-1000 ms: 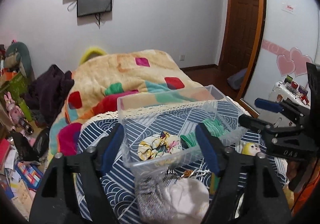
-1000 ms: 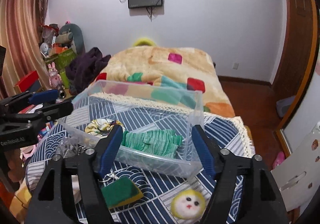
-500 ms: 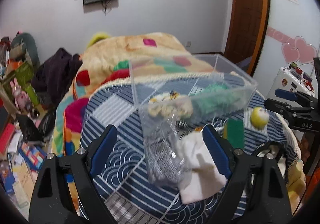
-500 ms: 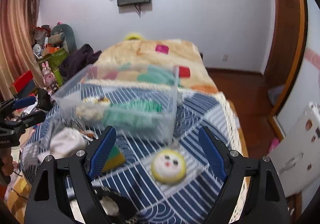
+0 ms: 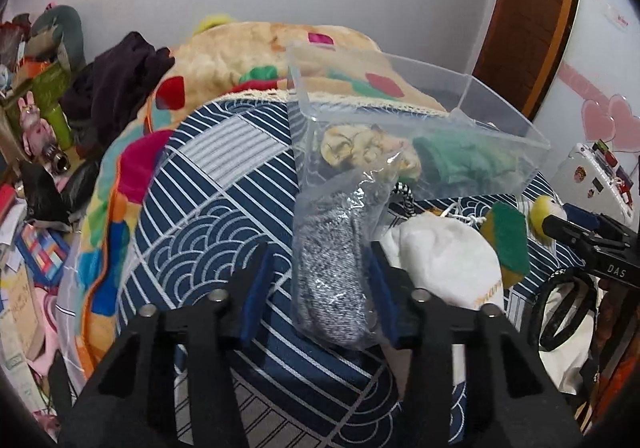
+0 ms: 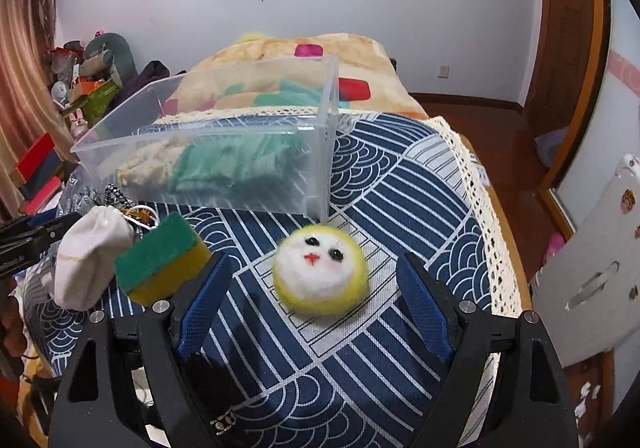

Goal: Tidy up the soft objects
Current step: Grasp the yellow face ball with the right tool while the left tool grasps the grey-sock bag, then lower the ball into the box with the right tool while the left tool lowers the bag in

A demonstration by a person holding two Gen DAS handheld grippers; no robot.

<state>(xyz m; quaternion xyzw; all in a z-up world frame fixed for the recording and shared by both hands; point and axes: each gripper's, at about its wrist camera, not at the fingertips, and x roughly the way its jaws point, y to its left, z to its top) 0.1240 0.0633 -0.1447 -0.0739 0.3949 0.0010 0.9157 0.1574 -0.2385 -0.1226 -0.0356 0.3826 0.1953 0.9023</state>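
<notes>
1. My left gripper [image 5: 318,284] straddles the bagged grey sock [image 5: 334,268]; the white pouch [image 5: 440,260] crowds its right finger
2. The clear bin [image 5: 420,136] blocks the way ahead
3. My right gripper [image 6: 310,300] has bare cloth around the plush ball [image 6: 320,274]; the sponge [image 6: 162,258] sits beside its left finger

Clear glossy plastic bin [image 6: 224,152]; crinkly transparent bag [image 5: 340,248] around speckled grey knit; fuzzy felted ball [image 6: 320,276]; rough green-topped sponge [image 6: 160,252]; woven patterned cloth [image 6: 380,188]
</notes>
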